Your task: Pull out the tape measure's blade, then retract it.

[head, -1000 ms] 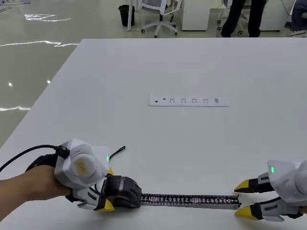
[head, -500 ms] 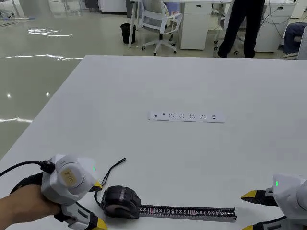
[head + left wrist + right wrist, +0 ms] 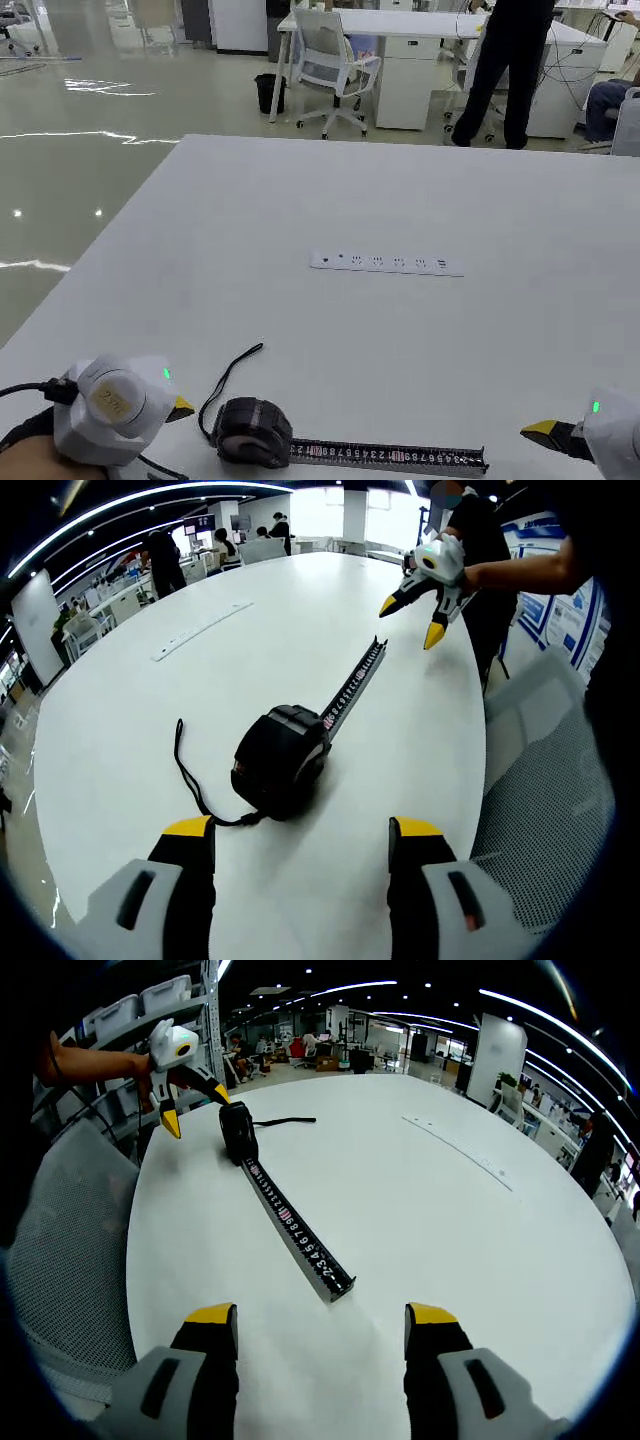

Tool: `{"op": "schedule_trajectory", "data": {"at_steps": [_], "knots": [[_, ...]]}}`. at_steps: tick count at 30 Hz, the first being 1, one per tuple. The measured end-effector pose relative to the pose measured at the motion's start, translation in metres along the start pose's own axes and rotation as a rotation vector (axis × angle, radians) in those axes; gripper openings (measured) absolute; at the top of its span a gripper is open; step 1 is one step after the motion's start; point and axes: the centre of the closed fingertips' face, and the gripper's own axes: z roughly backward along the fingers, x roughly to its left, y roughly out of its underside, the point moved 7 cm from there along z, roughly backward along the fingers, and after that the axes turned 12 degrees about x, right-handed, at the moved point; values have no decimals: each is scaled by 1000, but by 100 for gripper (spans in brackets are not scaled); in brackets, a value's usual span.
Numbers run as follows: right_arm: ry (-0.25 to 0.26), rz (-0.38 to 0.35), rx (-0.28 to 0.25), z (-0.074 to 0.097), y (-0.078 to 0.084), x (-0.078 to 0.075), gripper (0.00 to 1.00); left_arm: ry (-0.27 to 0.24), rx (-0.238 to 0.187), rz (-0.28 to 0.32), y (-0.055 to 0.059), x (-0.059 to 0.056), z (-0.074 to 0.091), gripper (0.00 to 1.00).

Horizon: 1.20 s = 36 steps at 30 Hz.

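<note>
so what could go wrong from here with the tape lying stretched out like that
1. The left gripper and right gripper are both open and clear of the tape measure. If the blade springs back now, the unheld body may skid on the table.
2. The blade's free end could whip on the way in.
3. The strap lies loose and might snag a jaw on regrasp.
</note>
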Motion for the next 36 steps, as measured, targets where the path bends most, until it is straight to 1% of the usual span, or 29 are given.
{"op": "schedule_trajectory", "data": {"at_steps": [4,10,13,16,19,25,27,29,31,32,33,35,36], "knots": [[18,-42,-13,4,1,3,72,-21,-23,41,2,-6,4,68],[53,-61,-33,12,1,12,76,-53,-58,112,4,-18,10,70],[76,-92,-45,15,-1,14,78,-62,-75,138,3,-24,12,72],[95,-106,-48,16,-2,18,80,-90,-92,159,3,-29,13,74],[106,-135,-44,16,-1,24,82,-119,-123,210,2,-32,15,78],[127,-168,-52,20,-1,33,85,-169,-169,249,-1,-41,23,80],[152,-179,-66,23,-3,34,85,-178,-182,270,-1,-44,24,80],[166,-204,-68,26,-5,36,86,-189,-192,295,-1,-48,25,82],[174,-206,-68,26,-6,39,86,-195,-206,314,-2,-50,26,82],[187,-208,-72,27,-7,41,87,-207,-214,324,-3,-52,27,82],[192,-213,-76,28,-8,42,87,-215,-218,330,-3,-53,27,82],[202,-227,-82,28,-10,46,88,-234,-222,359,-3,-54,27,84],[202,-230,-85,28,-11,48,89,-232,-224,367,-5,-55,27,86]]}}
